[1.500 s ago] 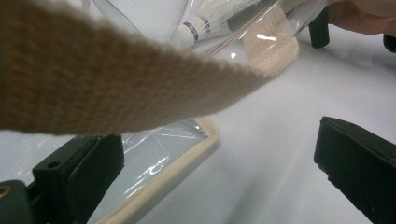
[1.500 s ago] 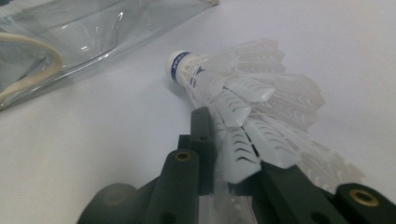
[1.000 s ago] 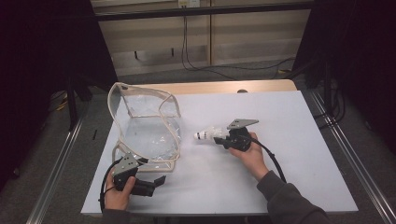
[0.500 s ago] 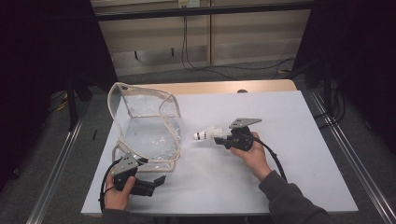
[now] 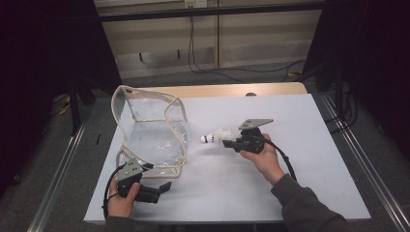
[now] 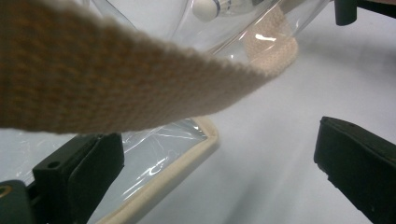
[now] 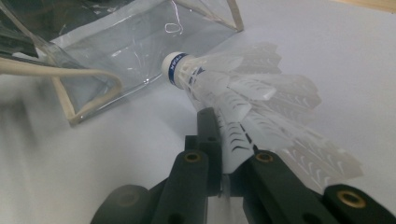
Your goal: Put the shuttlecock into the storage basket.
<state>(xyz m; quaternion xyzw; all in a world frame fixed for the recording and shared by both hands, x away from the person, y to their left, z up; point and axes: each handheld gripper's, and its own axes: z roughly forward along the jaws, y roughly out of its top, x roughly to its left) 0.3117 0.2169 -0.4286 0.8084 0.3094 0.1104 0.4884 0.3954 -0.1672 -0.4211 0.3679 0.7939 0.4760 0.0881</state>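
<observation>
The clear plastic bag, boxy with beige woven trim, stands open on the white table; nothing can be made out inside it. Just beside the bag, the right gripper pinches the feathered white shuttlecock, cork toward the bag. The left gripper gapes at the bag's near corner

Beige strap crosses above clear bag, claw's jaws apart.
</observation>
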